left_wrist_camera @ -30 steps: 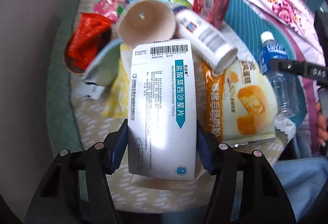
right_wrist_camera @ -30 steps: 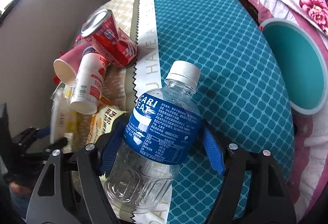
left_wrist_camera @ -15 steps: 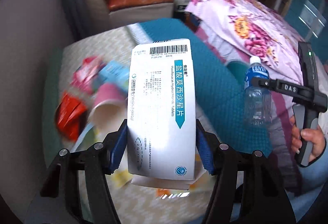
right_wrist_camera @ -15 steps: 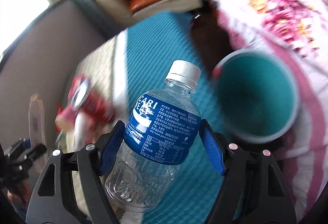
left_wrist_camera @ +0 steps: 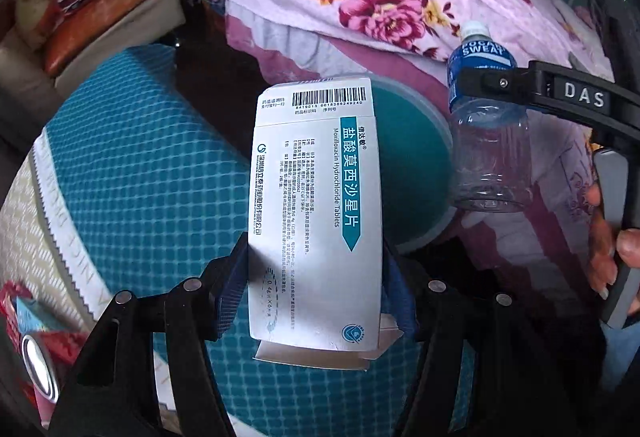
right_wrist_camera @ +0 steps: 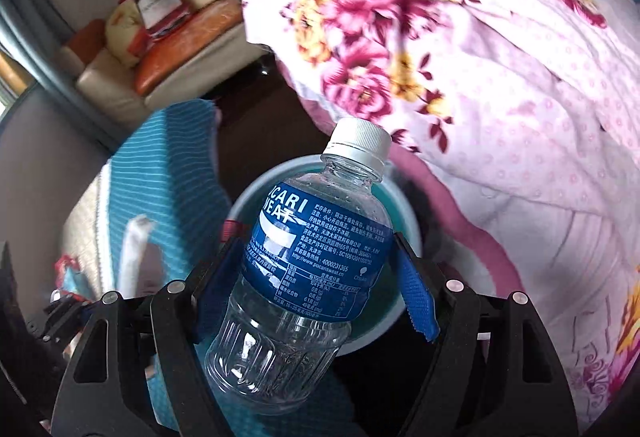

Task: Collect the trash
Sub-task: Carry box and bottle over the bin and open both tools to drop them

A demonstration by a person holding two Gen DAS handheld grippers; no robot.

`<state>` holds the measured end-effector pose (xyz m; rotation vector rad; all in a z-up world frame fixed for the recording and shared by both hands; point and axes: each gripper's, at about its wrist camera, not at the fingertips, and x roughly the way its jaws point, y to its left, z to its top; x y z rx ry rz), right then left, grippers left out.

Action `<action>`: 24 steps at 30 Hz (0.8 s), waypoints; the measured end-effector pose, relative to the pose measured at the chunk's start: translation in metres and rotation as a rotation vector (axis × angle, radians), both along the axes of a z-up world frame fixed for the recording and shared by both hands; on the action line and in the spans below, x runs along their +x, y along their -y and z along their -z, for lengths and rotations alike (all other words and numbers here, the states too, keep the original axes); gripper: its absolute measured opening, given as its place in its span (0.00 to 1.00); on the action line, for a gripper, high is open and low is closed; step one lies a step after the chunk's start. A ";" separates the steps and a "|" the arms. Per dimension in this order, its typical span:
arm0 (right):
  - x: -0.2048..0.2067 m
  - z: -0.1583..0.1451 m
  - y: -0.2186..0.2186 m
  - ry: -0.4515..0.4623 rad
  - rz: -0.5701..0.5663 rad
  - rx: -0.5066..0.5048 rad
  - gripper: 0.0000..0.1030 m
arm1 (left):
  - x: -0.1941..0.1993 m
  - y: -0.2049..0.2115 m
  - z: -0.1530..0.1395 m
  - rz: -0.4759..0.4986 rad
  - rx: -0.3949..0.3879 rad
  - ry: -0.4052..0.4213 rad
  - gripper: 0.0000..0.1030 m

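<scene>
- While both grippers hung above the bin [left_wrist_camera: 416,141], each carried one piece of trash: the left gripper [left_wrist_camera: 316,289] had its jaws clamped on the two long edges of a medicine box [left_wrist_camera: 316,213], and the right gripper [right_wrist_camera: 316,277] had its jaws clamped on the label band of a plastic bottle [right_wrist_camera: 308,269].
- The box's long axis ran forward along the fingers, barcode end farthest out, and that end overlapped the bin's opening in the left wrist view.
- The bottle stood with its cap [right_wrist_camera: 360,141] away from the jaws; in the right wrist view the bin's rim showed directly behind it.
- As a judgement, the right gripper sat nearer the opening.
- Count: one box, one bottle, one bin, and one can [left_wrist_camera: 38,369] on the tabletop [left_wrist_camera: 140,177], beside some wrappers, number unclear.
</scene>
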<state>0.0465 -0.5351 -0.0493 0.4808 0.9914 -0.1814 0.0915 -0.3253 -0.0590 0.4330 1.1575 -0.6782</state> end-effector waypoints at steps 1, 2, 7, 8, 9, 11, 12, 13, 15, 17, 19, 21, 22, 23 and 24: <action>0.001 0.005 0.005 -0.007 0.004 0.001 0.69 | 0.004 0.010 0.010 0.009 0.013 -0.016 0.61; 0.001 0.009 0.007 -0.013 0.010 0.002 0.69 | 0.008 0.014 0.017 0.016 0.021 -0.031 0.62; 0.008 0.022 0.008 -0.029 0.019 -0.007 0.69 | 0.018 0.036 0.038 0.028 0.069 -0.038 0.70; 0.010 0.024 0.007 -0.035 0.014 -0.009 0.69 | 0.019 0.036 0.040 0.027 0.062 -0.044 0.71; 0.010 0.026 0.006 -0.040 0.009 -0.012 0.69 | 0.020 0.036 0.041 0.023 0.058 -0.044 0.72; 0.013 0.030 0.004 -0.050 0.000 -0.015 0.69 | 0.023 0.033 0.041 0.006 0.055 -0.038 0.74; 0.014 0.033 0.003 -0.054 -0.005 -0.014 0.69 | 0.024 0.027 0.038 -0.001 0.047 -0.041 0.74; 0.016 0.034 0.002 -0.057 -0.008 -0.014 0.69 | 0.026 0.026 0.038 -0.008 0.040 -0.045 0.74; 0.018 0.036 -0.001 -0.060 -0.009 -0.021 0.69 | 0.030 0.023 0.036 -0.019 0.025 -0.049 0.74; 0.019 0.038 -0.003 -0.063 -0.008 -0.030 0.69 | 0.032 0.019 0.034 -0.029 0.019 -0.048 0.74; 0.022 0.039 -0.004 -0.068 -0.007 -0.042 0.69 | 0.034 0.017 0.031 -0.039 0.007 -0.052 0.75; 0.023 0.042 -0.005 -0.076 -0.008 -0.052 0.69 | 0.035 0.012 0.030 -0.048 -0.015 -0.058 0.75; 0.025 0.044 -0.006 -0.083 -0.010 -0.054 0.69 | 0.035 0.011 0.030 -0.051 -0.021 -0.060 0.76; 0.026 0.046 -0.007 -0.090 -0.013 -0.055 0.69 | 0.030 0.005 0.026 -0.057 -0.031 -0.061 0.77; 0.026 0.048 -0.008 -0.096 -0.016 -0.055 0.69 | 0.028 0.001 0.024 -0.061 -0.038 -0.061 0.77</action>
